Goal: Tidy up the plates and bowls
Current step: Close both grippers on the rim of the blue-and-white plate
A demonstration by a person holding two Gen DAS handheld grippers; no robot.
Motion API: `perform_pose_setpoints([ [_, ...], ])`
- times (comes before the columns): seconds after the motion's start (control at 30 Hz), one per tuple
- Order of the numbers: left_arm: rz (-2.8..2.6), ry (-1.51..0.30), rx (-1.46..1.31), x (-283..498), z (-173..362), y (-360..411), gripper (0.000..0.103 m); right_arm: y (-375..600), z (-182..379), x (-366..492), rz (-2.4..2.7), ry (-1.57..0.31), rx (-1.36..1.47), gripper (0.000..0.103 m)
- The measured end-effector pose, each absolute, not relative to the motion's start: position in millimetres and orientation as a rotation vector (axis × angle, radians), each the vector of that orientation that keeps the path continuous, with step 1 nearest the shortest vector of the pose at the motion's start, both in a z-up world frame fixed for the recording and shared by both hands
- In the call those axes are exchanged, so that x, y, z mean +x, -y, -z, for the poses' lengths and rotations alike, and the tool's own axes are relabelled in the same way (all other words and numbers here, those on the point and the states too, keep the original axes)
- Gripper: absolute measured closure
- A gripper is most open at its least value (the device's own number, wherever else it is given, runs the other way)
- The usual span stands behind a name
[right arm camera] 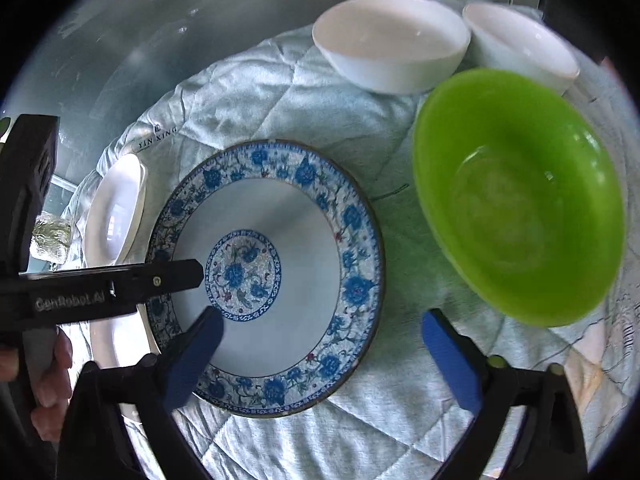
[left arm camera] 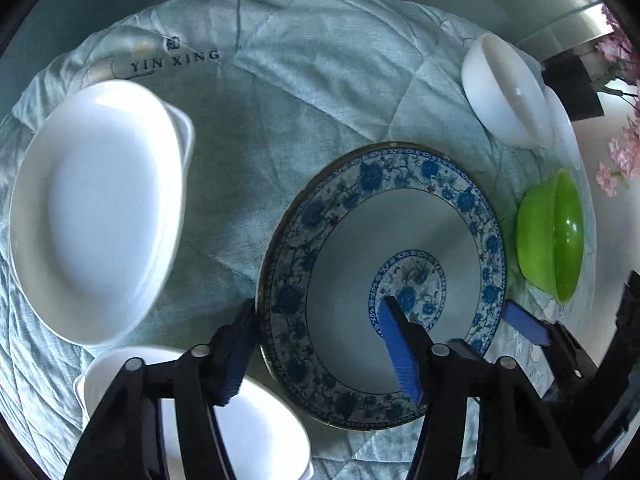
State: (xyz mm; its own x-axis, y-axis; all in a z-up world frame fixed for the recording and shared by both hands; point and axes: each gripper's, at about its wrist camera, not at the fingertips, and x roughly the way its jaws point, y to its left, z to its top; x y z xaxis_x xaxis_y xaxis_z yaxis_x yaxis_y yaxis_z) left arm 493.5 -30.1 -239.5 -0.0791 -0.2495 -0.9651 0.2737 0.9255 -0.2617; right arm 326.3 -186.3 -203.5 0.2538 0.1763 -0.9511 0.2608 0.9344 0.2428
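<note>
A blue-and-white patterned plate (left arm camera: 384,280) (right arm camera: 272,276) lies on a pale blue quilted cloth (left arm camera: 280,112). My left gripper (left arm camera: 316,344) is open and straddles the plate's near-left rim: one finger is outside the rim, the other lies over the plate's well. It shows from the side in the right wrist view (right arm camera: 176,276). My right gripper (right arm camera: 320,352) is open and empty over the plate's near-right rim. One of its fingertips (left arm camera: 524,324) shows in the left wrist view. A green bowl (right arm camera: 516,196) (left arm camera: 550,236) sits right of the plate.
Two white bowls (right arm camera: 390,40) (right arm camera: 520,44) sit at the far right, also seen in the left wrist view (left arm camera: 504,92). A white handled dish (left arm camera: 96,208) (right arm camera: 116,208) lies left of the plate, another (left arm camera: 248,420) below it. Pink flowers (left arm camera: 620,148) stand beyond the cloth's right edge.
</note>
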Motion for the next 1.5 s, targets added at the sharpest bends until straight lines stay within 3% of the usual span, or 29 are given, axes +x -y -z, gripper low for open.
perform_pose_setpoints([
  [0.17,0.438,-1.583,0.023,497,241,27,0.065,176,206,333,0.038,-1.329,0.345,0.013],
  [0.43,0.420,-1.553,0.009,516,235,18,0.063,191,205,340,0.115,-1.312,0.343,0.014],
  [0.53,0.426,-1.536,0.095,511,233,28,0.064,194,205,342,0.128,-1.306,0.338,0.012],
  [0.67,0.436,-1.554,0.059,508,234,37,0.073,187,205,349,0.092,-1.301,0.338,0.014],
  [1.07,0.440,-1.509,0.123,488,222,37,0.073,178,202,353,0.083,-1.315,0.317,0.015],
  [1.5,0.386,-1.376,0.153,447,156,41,0.074,175,158,330,0.078,-1.244,0.277,0.016],
])
